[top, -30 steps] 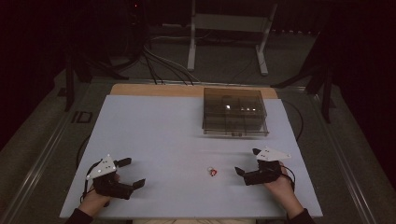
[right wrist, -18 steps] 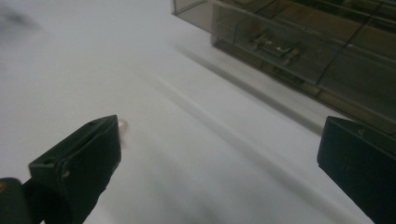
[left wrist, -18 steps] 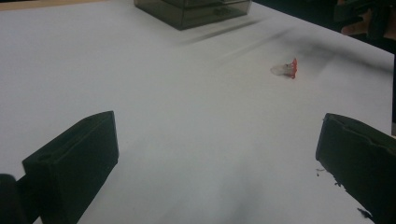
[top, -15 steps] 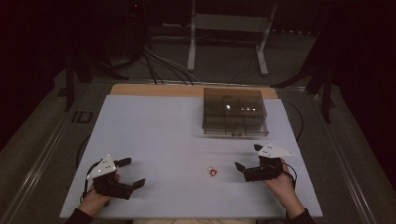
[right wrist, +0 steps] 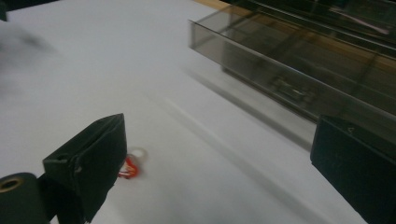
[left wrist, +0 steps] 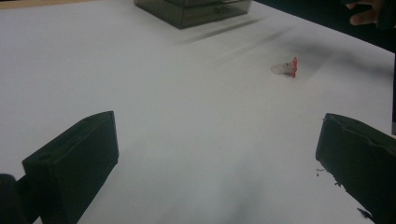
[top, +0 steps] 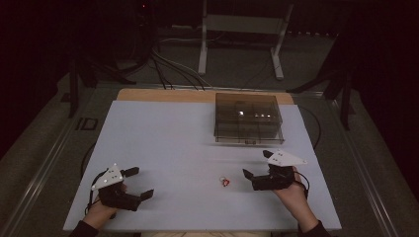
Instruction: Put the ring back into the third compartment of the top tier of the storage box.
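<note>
Table: a white sheet [top: 168, 148] is laid over a table whose wooden edge [top: 163, 95] is seen at the far side; the sheet is plain and unmarked.
Box: a smoky clear box [top: 248, 118] with compartments is set on the far right part of the sheet, well apart from both claws; in the right claw's view its near wall [right wrist: 261, 60] is seen close ahead.
Small piece: a small red and clear piece [top: 225, 182] is lying on the sheet toward the near edge, right of the middle; it is seen just beside the right claw's jaw [right wrist: 128, 169] and farther off from the left claw [left wrist: 290, 67].
Left claw: the left claw [top: 138, 183] is held low over the near left of the sheet, jaws spread wide, nothing between them.
Right claw: the right claw [top: 256, 164] is held near the piece, jaws spread wide and pointed left, nothing gripped.
Room: the surroundings are dark; a grey floor [top: 54, 133], cables [top: 170, 64] and a pale metal stand [top: 239, 29] are seen beyond the table.
</note>
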`<state>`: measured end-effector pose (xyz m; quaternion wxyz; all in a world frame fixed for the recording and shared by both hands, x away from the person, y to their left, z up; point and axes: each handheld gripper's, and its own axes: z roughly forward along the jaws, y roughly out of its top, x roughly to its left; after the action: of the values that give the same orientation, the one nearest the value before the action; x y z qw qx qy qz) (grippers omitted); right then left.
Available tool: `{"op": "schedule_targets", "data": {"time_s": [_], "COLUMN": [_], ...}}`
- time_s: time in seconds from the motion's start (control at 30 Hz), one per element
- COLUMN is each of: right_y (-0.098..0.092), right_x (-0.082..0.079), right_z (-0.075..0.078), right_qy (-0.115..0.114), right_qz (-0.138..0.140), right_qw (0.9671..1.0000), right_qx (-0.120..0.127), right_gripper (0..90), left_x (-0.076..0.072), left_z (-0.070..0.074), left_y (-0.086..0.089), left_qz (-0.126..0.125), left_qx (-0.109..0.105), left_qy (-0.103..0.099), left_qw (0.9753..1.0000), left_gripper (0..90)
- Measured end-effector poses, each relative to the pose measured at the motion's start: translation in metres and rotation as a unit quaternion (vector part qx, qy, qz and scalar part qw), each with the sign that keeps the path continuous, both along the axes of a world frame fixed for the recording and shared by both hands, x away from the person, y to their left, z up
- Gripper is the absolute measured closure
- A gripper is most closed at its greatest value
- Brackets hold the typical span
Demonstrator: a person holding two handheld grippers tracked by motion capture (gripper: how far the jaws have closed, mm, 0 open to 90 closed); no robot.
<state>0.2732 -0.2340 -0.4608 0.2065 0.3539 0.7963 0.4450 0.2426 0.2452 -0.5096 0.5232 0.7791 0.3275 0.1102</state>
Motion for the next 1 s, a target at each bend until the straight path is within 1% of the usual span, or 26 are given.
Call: {"op": "schedule_targets", "data": {"time_s": [0.37,0.57,0.77,1.0], "right_y": [0.024,0.037,0.047,0.061], "right_x": [-0.003,-0.004,-0.003,-0.005], "right_z": [0.001,-0.002,-0.008,-0.016], "right_qy": [0.002,0.01,0.017,0.027], "right_qz": [0.031,0.044,0.049,0.042], "right_qw": [0.9995,0.999,0.9986,0.9987], "right_qx": [-0.001,-0.004,-0.004,-0.01], "right_gripper": [3.1,3.1,3.1,3.1], "left_x": [0.0,0.0,0.0,-0.001], "left_z": [0.0,0.0,0.0,0.001], "left_y": [0.0,0.0,0.0,0.0], "left_qz": [0.0,-0.001,-0.001,-0.002], "left_qx": [0.001,0.002,0.0,0.0], "left_qy": [0.0,-0.001,-0.001,-0.001], "left_qw": [1.0,1.0,1.0,1.0], "left_gripper": [0.0,0.0,0.0,0.0]}}
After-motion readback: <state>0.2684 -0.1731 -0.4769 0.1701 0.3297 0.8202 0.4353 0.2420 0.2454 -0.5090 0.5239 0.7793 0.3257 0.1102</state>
